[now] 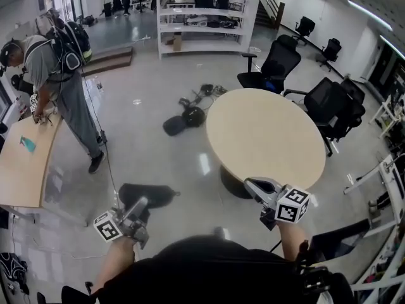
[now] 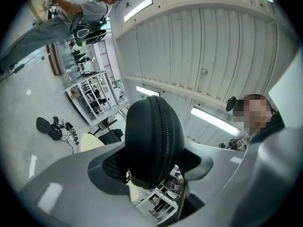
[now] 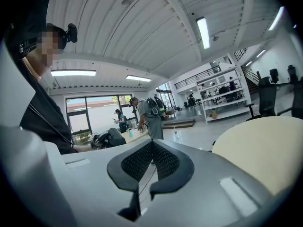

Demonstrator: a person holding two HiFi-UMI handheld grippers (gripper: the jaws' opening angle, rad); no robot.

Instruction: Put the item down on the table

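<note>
In the lower left of the head view the left gripper (image 1: 140, 206) is seen clenched on a black zippered case (image 1: 150, 195); in the left gripper view the case (image 2: 154, 141) is shown standing edge-on between the jaws, its zip running up the middle, with both pads pressed against its sides; the case is thus carried in the air over the glossy floor (image 1: 158, 157), well apart from the round table (image 1: 272, 138) that fills the middle right of the frame; further right, the right gripper (image 1: 254, 185) is held at the table's near edge, its jaws brought together on nothing, as the right gripper view makes plain. The step in hand is judged to be the carry towards the table, with the put-down not yet begun; the next move would call for the case to be brought across over the tabletop, lowered until it rests there, and only then released.
</note>
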